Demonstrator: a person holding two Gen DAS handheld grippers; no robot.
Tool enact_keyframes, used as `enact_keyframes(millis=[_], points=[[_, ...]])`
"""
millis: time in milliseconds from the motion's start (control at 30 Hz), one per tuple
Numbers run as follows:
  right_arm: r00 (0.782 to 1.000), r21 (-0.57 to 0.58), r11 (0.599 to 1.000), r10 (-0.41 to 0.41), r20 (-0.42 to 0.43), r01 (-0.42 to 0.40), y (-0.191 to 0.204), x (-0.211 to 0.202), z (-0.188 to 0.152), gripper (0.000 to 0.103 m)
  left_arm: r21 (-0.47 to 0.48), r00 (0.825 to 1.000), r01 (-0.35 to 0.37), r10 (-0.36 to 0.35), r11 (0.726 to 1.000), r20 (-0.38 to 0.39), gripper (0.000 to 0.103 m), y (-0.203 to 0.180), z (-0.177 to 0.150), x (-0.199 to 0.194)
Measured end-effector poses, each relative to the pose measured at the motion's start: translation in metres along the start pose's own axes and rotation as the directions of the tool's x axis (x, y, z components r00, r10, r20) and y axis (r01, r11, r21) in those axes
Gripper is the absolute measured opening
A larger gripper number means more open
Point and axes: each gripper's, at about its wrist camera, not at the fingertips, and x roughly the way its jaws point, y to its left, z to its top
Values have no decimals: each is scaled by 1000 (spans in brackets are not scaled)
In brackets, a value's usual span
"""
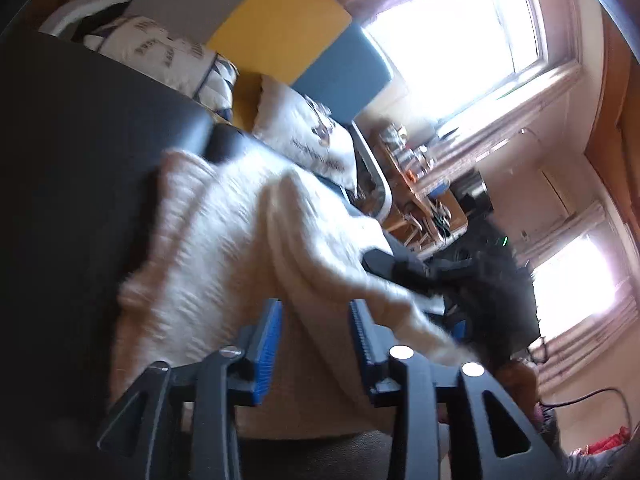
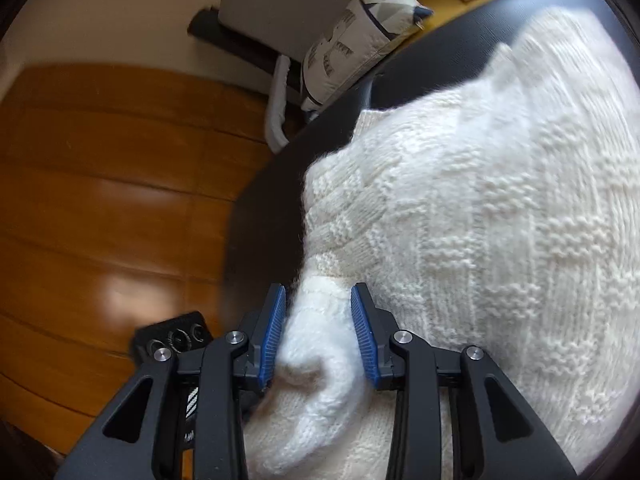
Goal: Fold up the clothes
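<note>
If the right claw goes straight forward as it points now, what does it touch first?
Most likely the white knitted sweater: a bunched fold already sits between the pads of the right claw, and more knit lies directly ahead.

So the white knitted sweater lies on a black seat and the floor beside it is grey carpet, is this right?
Not quite. The sweater does lie on the black seat, but the floor beside it is brown wood boards, not grey carpet. The right wrist view shows it.

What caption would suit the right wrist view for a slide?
Right gripper straddles a bunched fold of the white knit sweater on a dark padded surface, wooden floor beyond.
</note>
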Motion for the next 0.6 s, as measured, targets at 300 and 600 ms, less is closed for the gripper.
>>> enact_keyframes(millis=[300,600], points=[[1000,-16,1000,25,-4,-25,-3,-5,-10,37,-47,995,-14,10,999,-96,60,14,24,15],[997,-66,996,64,38,-62,-11,-50,-33,44,-57,974,26,-38,998,-224,69,9,26,52]])
